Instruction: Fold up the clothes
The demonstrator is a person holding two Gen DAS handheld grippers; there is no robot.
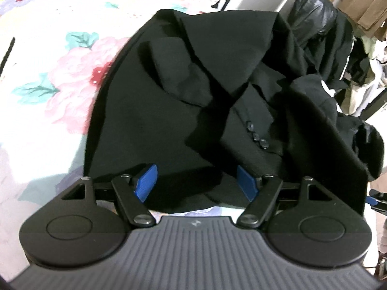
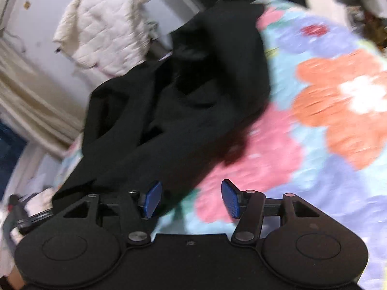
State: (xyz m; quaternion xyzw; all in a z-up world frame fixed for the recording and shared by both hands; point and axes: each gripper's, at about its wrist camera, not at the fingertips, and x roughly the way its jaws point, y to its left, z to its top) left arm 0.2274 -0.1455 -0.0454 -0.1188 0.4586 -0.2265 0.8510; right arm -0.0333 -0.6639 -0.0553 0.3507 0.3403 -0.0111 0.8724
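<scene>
A black suit jacket (image 1: pixel 169 101) lies rumpled on a floral bedspread (image 1: pixel 53 77), its sleeve with three buttons (image 1: pixel 256 135) crossing to the right. My left gripper (image 1: pixel 197 182) is open just above the jacket's near hem, blue pads (image 1: pixel 145 181) spread wide, nothing between them. In the right wrist view the same black jacket (image 2: pixel 183 96) stretches from the bed's left edge toward the top. My right gripper (image 2: pixel 191 199) is open over the bedspread (image 2: pixel 326 111) beside the jacket's near edge, holding nothing. That view is motion-blurred.
More dark clothes (image 1: pixel 338 55) are heaped at the right of the bed, with cardboard (image 1: pixel 370 9) behind. A white quilted garment (image 2: pixel 104 31) hangs off to the left beyond the bed edge. The other gripper's tip (image 2: pixel 29 215) shows at lower left.
</scene>
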